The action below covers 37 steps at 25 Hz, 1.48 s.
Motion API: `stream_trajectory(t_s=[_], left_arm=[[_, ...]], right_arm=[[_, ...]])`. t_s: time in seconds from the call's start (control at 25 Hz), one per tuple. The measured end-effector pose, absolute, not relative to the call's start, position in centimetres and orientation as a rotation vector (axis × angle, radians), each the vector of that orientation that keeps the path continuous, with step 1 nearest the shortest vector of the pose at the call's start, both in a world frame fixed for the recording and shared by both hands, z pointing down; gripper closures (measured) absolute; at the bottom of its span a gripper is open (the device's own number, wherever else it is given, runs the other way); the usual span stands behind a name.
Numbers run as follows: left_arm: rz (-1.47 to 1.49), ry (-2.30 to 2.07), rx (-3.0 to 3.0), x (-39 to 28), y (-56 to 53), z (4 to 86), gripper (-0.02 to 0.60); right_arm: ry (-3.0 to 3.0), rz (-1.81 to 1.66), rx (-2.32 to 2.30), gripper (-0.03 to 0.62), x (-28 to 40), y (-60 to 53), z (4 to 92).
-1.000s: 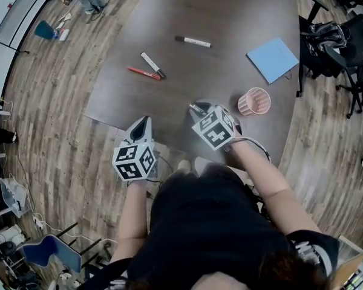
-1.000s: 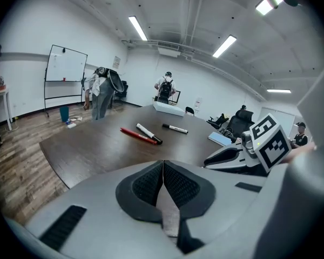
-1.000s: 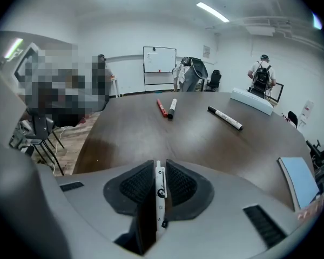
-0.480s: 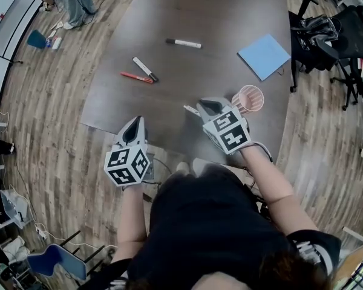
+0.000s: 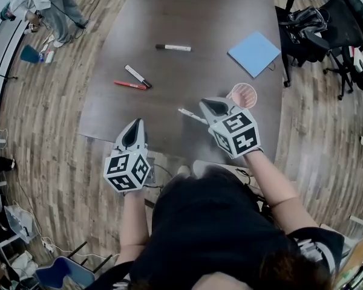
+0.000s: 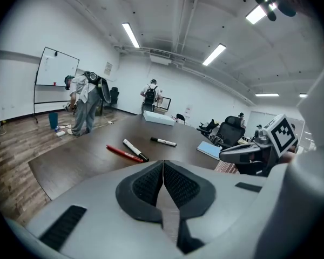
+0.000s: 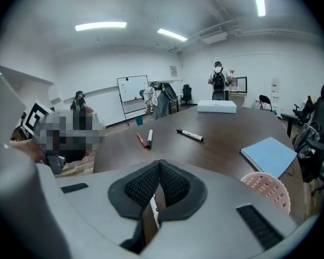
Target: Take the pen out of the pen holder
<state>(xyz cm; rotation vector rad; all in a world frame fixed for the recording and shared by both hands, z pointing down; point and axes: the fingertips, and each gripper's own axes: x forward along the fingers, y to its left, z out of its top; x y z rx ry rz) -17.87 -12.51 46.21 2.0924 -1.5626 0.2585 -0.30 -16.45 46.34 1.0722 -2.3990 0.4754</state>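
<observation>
The pink mesh pen holder (image 5: 242, 95) (image 7: 267, 190) stands on the dark table (image 5: 187, 17), just right of my right gripper (image 5: 207, 105) (image 7: 160, 164). That gripper's jaws have just been closing and are shut on a thin white pen (image 5: 189, 114) (image 7: 154, 209), which sticks out to the left above the table. My left gripper (image 5: 135, 126) (image 6: 163, 164) hovers at the table's near edge, shut with nothing between its pads. In the left gripper view the right gripper (image 6: 243, 152) shows at the right.
A red pen (image 5: 130, 85), a white marker (image 5: 136, 75) and a black-capped marker (image 5: 173, 47) lie farther out on the table. A blue notebook (image 5: 253, 53) lies at the right and a white box (image 7: 217, 107) at the far end. Office chairs (image 5: 317, 23) stand to the right. People stand by a whiteboard (image 6: 56, 72).
Both grippers have risen. The right one rolled and shifted toward the pen holder, and the white pen has stayed at its jaws throughout.
</observation>
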Motion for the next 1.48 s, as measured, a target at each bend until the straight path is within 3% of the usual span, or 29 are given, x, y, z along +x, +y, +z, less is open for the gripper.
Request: stream_trajectory(t_s=[1.48], left_arm=[[0.273, -1.53, 2.086, -18.0, -12.5, 46.1, 0.554]], right_arm=[[-2.375, 0.578, 1.173, 0.576, 0.2, -16.7, 46.3]])
